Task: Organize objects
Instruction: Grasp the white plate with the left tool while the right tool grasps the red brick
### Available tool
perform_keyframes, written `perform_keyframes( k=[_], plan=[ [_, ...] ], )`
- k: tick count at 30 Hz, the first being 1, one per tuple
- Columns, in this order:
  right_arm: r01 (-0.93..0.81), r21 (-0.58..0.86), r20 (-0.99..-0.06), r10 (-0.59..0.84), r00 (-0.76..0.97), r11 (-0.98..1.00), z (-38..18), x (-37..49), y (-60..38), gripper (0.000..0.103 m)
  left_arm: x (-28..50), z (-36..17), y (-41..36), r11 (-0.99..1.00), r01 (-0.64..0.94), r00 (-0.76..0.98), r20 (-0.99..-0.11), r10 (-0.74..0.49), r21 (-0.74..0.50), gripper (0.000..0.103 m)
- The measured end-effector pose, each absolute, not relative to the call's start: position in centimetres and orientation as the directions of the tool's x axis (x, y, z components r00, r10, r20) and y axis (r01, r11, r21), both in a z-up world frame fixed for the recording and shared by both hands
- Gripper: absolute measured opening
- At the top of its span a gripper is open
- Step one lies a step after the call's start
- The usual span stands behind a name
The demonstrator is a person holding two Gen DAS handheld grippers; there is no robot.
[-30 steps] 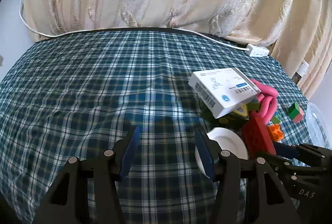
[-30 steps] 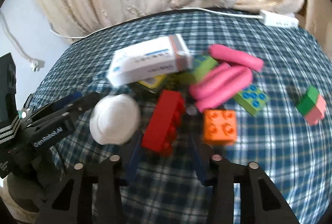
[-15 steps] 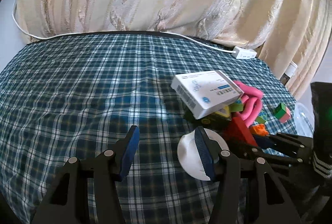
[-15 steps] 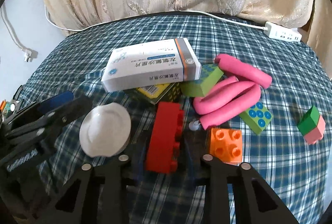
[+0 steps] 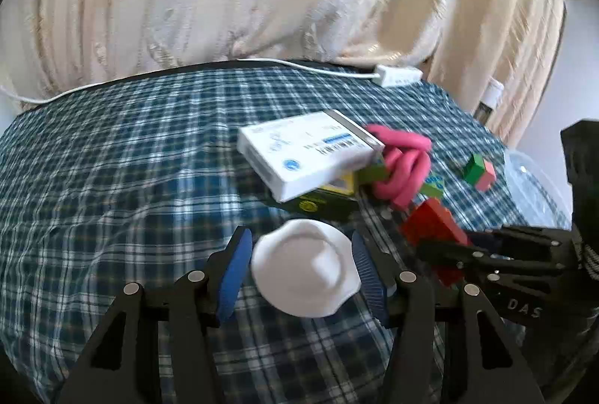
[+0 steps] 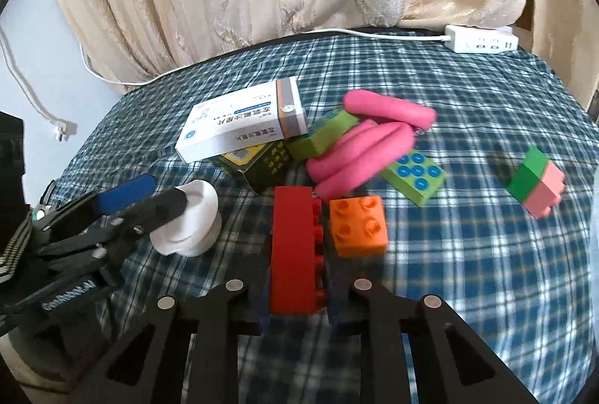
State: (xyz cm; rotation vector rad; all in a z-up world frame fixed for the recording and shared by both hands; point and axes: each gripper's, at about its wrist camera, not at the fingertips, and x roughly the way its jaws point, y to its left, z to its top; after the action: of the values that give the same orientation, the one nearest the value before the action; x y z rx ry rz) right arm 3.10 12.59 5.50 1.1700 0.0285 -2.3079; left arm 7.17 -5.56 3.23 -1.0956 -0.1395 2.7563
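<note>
While the right gripper [image 6: 295, 299] clamps the red brick [image 6: 295, 250] and the left gripper [image 5: 299, 267] brackets the white cap [image 5: 305, 273] without pinching — the pile [image 6: 359, 149] is unsorted

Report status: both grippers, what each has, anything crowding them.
Right gripper shut on red brick. Left gripper open, astride white cap. Orange block tight beside brick.

My left gripper [image 5: 297, 269] straddles the round cap [image 5: 305, 267], which sits on the checked cloth [image 5: 112, 179]. Cap lies left of the long brick [image 6: 295, 250]; that brick is between my right gripper's [image 6: 297, 295] fingers. Square brick [image 6: 357, 224] just right of it, touching. Behind both: the medicine box [image 6: 243, 123] resting tilted on a smaller carton [image 6: 262, 164], coiled tube [image 6: 367, 149] to their right. Studded flat block [image 6: 413, 177] beside the tube. Two-part block [image 6: 535, 181] well apart, far right. Power strip [image 6: 481, 43] at the back edge.
</note>
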Motion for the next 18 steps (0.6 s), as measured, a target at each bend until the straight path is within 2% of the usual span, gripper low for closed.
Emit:
perform_keyframes(
  k=[11, 14, 18],
  plan=[
    [0.489, 0.239, -0.738, -0.484, -0.470, -0.839, 5.3, 4.5, 13.5, 0.024, 6.8, 2.6, -4.8, -0.985, -0.141, -0.700, -0.694, 0.168, -0.097, 0.060],
    [0.490, 0.242, -0.734, -0.488, -0.473, -0.837, 5.3, 4.6, 13.8, 0.024, 6.8, 2.5, -4.5, -0.985, -0.150, -0.700, -0.696, 0.163, -0.080, 0.065],
    [0.493, 0.244, -0.728, -0.494, -0.475, -0.835, 5.3, 4.9, 13.9, 0.024, 6.7, 2.4, -4.5, -0.987, -0.141, -0.699, -0.699, 0.151, -0.072, 0.066]
  ],
)
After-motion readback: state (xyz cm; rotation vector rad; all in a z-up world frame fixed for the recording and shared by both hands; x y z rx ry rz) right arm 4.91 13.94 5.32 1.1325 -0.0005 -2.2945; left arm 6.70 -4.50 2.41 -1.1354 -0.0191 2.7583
